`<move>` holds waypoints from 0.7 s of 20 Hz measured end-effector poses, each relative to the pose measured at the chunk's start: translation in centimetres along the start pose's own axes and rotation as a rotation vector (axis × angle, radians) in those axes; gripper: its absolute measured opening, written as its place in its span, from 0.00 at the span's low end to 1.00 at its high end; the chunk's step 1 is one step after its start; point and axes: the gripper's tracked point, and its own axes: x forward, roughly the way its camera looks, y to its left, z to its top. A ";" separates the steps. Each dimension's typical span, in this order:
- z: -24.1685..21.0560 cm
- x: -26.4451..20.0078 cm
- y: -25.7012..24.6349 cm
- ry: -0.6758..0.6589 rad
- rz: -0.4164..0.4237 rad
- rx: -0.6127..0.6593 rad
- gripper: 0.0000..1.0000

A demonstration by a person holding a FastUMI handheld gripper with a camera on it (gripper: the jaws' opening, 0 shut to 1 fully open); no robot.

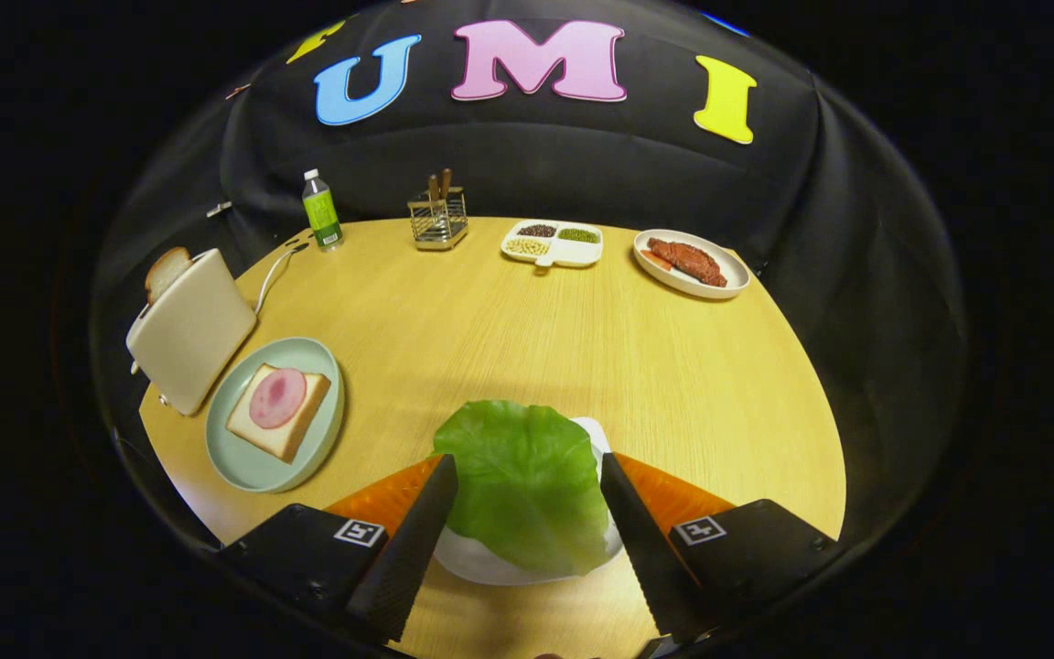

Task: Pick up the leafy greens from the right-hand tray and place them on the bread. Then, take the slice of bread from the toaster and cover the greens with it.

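Hovering my gripper (527,499) with its fingers spread wide either side of the broad green lettuce leaf (525,485), which lies untouched on its white tray (490,566), I judge nothing done yet. Bread with pink ham (278,410) waits at ten o'clock on a pale green plate (252,467); the toaster's slice (166,271) sits beyond it.
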 end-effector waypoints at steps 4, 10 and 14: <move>-2.1 2.5 0.0 0.050 0.017 -0.009 0.99; -2.7 3.3 0.4 0.076 0.041 -0.002 0.98; -2.9 3.3 0.7 0.080 0.053 -0.016 0.84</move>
